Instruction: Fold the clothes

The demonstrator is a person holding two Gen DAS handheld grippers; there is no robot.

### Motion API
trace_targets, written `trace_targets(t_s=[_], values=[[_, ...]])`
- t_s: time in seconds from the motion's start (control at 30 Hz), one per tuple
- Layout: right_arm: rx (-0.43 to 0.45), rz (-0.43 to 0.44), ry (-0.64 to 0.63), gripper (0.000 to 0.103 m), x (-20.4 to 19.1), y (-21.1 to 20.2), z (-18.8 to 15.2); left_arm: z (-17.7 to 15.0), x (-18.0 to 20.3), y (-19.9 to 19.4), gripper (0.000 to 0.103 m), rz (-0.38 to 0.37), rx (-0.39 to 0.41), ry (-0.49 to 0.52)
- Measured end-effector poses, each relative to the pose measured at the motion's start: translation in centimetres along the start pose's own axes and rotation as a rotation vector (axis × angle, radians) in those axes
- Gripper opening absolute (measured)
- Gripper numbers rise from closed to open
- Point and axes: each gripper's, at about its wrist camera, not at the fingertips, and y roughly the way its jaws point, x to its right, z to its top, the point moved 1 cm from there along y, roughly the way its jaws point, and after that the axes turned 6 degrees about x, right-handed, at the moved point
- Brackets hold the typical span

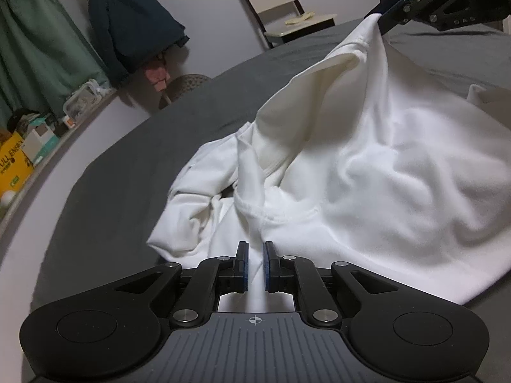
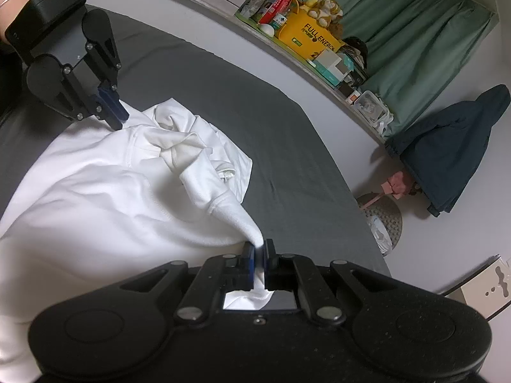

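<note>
White garment (image 1: pixel 377 172) heaped on grey bed (image 1: pixel 127 172). Left tongs (image 1: pixel 255 263) at 6 o'clock, slightly parted, cloth between pads, not pinched. Right tongs (image 2: pixel 259 257) clamped tight on a garment corner, lifting it at 1 o'clock.

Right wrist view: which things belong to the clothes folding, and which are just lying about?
Job in hand:
white garment
right gripper, shut on a corner of it
left gripper, at its far edge
grey bed sheet underneath

Lying about:
dark jacket hanging by the wall
yellow box and plush toy on the ledge
green curtain
chair
</note>
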Motion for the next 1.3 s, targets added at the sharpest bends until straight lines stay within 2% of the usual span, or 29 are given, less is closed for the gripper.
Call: trace_targets(t_s=[0.2,0.33,0.43,0.53,0.63,0.7,0.87,1.23,1.27,1.3], values=[[0.002,0.000,0.003,0.006,-0.2,0.1,0.1,0.2,1.6,0.7,0.009,-0.034,-0.045,0.088],[0.002,0.001,-0.005,0.006,-0.3,-0.1,0.1,0.2,2.8,0.6,0.009,-0.013,-0.055,0.148],[0.006,0.002,-0.012,0.006,-0.3,-0.2,0.3,0.6,2.3,-0.4,0.009,0.020,-0.012,0.115],[0.008,0.002,-0.015,0.006,-0.3,-0.1,0.5,0.8,0.9,-1.0,0.009,0.052,0.012,0.034],[0.010,0.001,-0.015,0.006,-0.3,0.0,0.7,0.4,0.1,-0.5,0.009,0.012,-0.004,-0.005],[0.010,0.001,-0.016,0.006,-0.3,0.1,0.9,0.3,0.3,0.1,0.009,-0.015,-0.027,0.005],[0.004,-0.003,-0.010,0.006,-0.4,0.2,1.1,0.3,1.9,1.4,0.009,-0.014,-0.073,0.072],[-0.007,-0.005,-0.012,0.006,-0.6,0.2,1.6,0.4,2.7,1.6,0.010,-0.026,-0.074,0.112],[-0.008,-0.005,-0.012,0.006,-0.6,0.2,1.7,0.4,2.4,1.5,0.012,-0.032,-0.071,0.093],[-0.009,-0.005,-0.013,0.006,-0.6,0.2,1.7,0.5,2.1,1.3,0.020,-0.035,-0.068,0.074]])
